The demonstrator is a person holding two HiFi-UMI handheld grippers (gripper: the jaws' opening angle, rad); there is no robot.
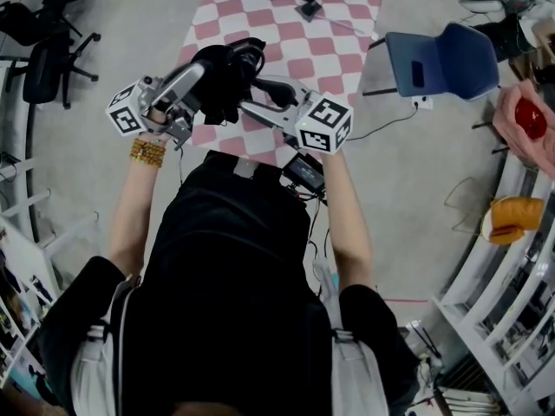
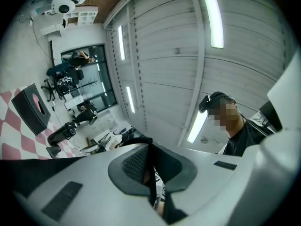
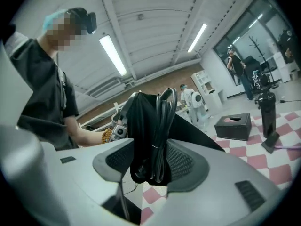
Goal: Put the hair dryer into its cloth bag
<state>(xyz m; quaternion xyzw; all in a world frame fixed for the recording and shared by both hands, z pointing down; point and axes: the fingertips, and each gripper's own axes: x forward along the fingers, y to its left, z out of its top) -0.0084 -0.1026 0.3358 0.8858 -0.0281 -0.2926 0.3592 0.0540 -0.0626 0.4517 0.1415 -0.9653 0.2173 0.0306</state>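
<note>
**Bag slung between your two grippers**

Your left gripper (image 2: 151, 171) has its fingers pinched together on a black edge of the cloth bag (image 1: 227, 68). Your right gripper (image 3: 150, 161) has its fingers apart. Bag fabric and the coiled cord (image 3: 162, 126) hang between them, with the checked tabletop (image 1: 295, 33) below.

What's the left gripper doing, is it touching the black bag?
Touching. The left gripper view shows the left gripper shut, its jaws pinching a thin fold of the bag between them.
</note>
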